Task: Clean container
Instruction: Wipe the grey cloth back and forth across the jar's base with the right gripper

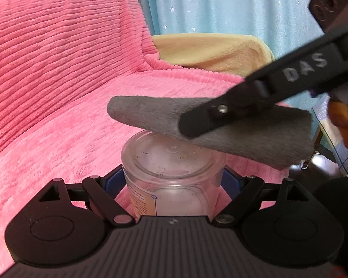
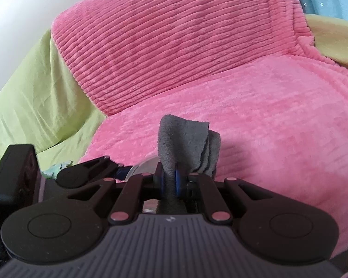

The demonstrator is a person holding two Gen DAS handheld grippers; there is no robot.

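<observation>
The left gripper [image 1: 174, 180] clamps the clear container [image 1: 171, 162] steady while the right gripper [image 2: 169, 180], pinching a folded grey cloth [image 2: 188, 143], hovers over its rim to wipe.

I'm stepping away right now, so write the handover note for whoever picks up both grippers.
Left gripper: shut on the clear container, held over the pink blanket, its round speckled face turned toward the cloth.
Right gripper: shut on the folded grey cloth.
In the left wrist view the cloth lies across the container's far rim, apparently touching.
Done: both things gripped and brought together.
Left: specks of dirt still show on the container, so the wiping is unfinished; how much has been wiped I cannot tell.
</observation>
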